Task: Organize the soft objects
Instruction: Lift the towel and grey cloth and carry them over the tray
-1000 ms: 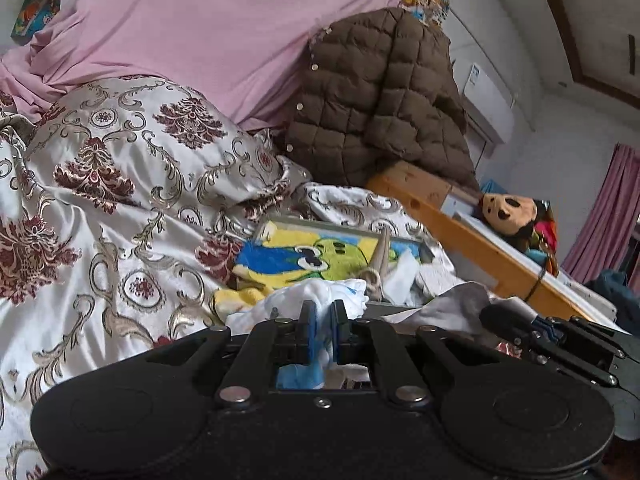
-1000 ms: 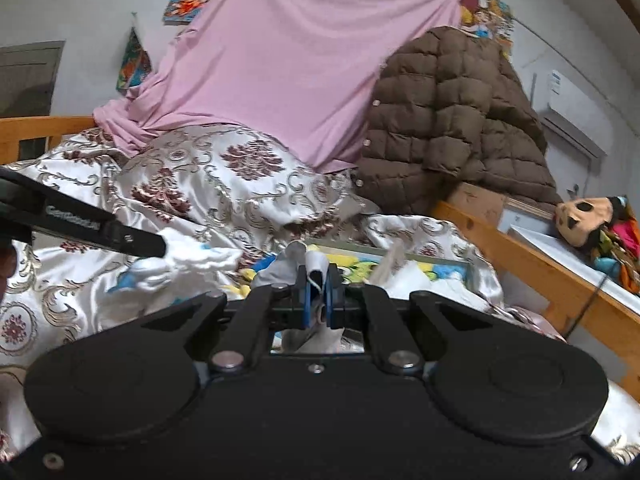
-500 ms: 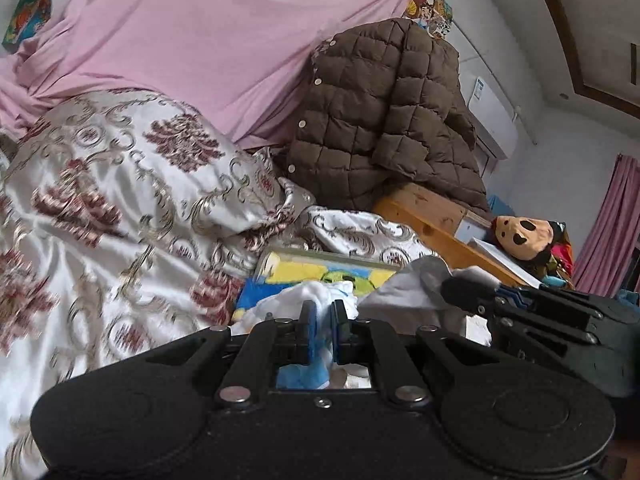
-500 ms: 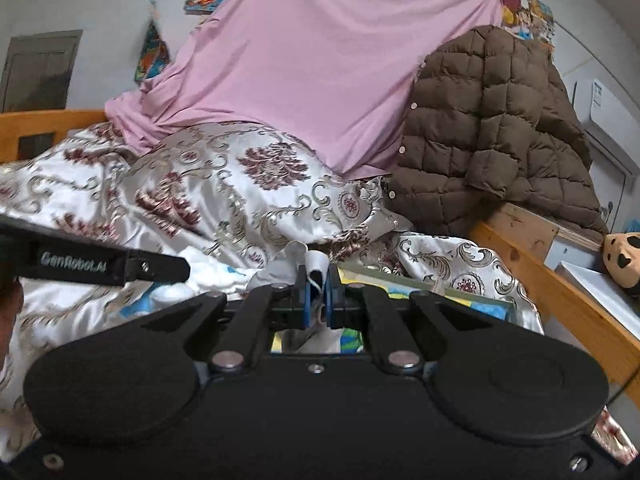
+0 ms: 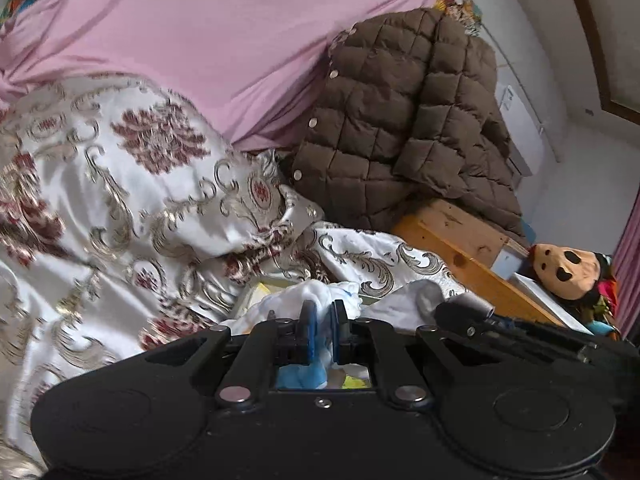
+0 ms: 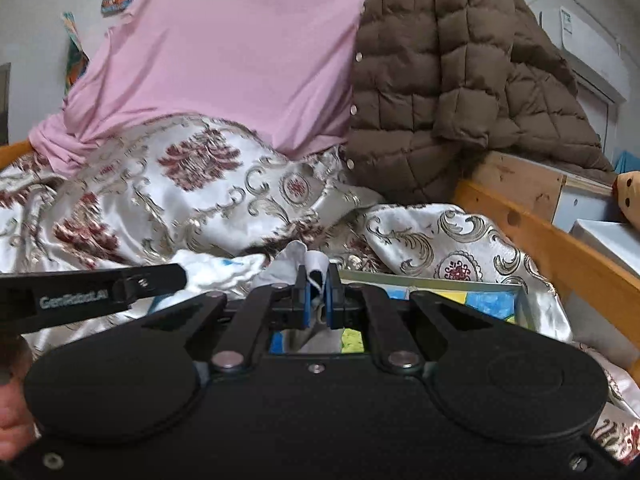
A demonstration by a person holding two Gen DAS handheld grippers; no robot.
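Observation:
My left gripper (image 5: 321, 312) is shut on a white and blue cloth (image 5: 304, 296), which bunches above and below the pads. My right gripper (image 6: 318, 280) is shut on a grey-white cloth (image 6: 294, 258) whose edge sticks up between the pads. The left gripper also shows in the right wrist view (image 6: 160, 280), close on the left with its white cloth (image 6: 208, 268). The right gripper shows in the left wrist view (image 5: 464, 312) with the grey cloth (image 5: 408, 300). Both are held over a colourful picture mat (image 6: 488, 302) on the bed.
A white satin quilt with red medallions (image 5: 132, 208) is heaped on the bed. A pink sheet (image 5: 192, 44) hangs behind it, beside a brown quilted jacket (image 5: 404, 120). A wooden bed rail (image 6: 560, 240) runs along the right, with a plush toy (image 5: 564, 268) beyond.
Both grippers have moved forward and up towards the quilt and jacket, still holding their cloths. The picture mat is now mostly hidden under the left gripper.

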